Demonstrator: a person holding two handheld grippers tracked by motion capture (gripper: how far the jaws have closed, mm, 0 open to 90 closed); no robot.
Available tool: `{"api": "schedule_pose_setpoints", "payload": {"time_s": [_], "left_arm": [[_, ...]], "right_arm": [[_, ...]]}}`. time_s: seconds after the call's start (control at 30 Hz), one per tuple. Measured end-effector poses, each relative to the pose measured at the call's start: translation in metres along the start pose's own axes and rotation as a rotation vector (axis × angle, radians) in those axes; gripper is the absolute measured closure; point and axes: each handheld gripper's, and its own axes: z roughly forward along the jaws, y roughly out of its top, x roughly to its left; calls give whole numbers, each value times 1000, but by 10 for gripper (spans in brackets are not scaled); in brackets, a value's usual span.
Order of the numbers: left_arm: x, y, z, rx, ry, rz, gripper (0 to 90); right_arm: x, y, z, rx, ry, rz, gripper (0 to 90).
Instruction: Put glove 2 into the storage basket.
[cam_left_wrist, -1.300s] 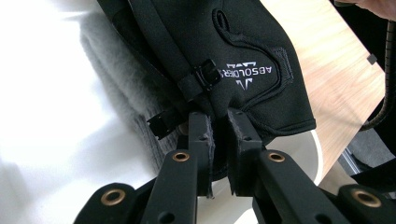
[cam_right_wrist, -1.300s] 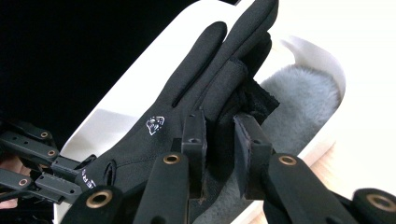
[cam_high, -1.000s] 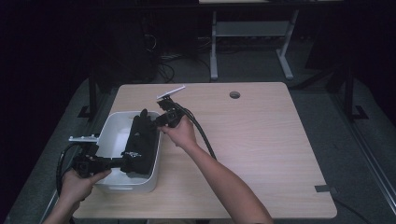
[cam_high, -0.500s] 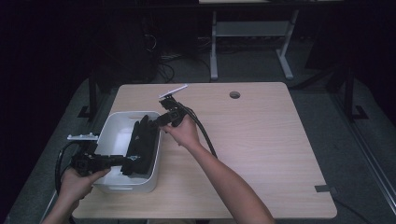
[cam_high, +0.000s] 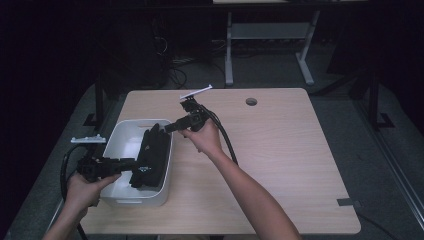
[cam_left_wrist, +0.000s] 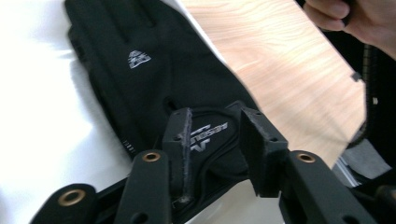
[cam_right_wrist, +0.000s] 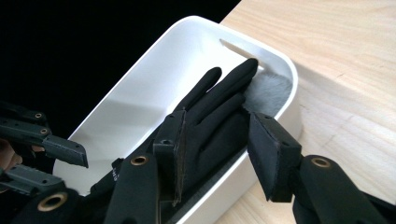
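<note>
black glove (cam_right_wrist: 212, 112) with small white logo and grey fleecy lining, in plain white bin (cam_right_wrist: 154, 88); pale wood-grain table (cam_high: 280, 150); black grippers.

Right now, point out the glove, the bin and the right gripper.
glove (cam_high: 152, 155), high view, middle of its back.
bin (cam_high: 131, 125), high view, far rim.
right gripper (cam_right_wrist: 217, 149), right gripper view, gap between its open jaws.

Dim room, overexposed, soft close-ups
</note>
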Motion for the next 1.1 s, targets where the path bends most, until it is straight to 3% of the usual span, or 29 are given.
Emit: {"api": "schedule_pose_setpoints", "payload": {"time_s": [0.53,1.1], "left_arm": [[-19,15,10,-4,-32,40,582],[-49,32,31,6,-73,95,527]], "right_arm": [[-8,-5,-45,-57,-23,17,544],[-16,-14,-81,-82,-51,14,531]]}}
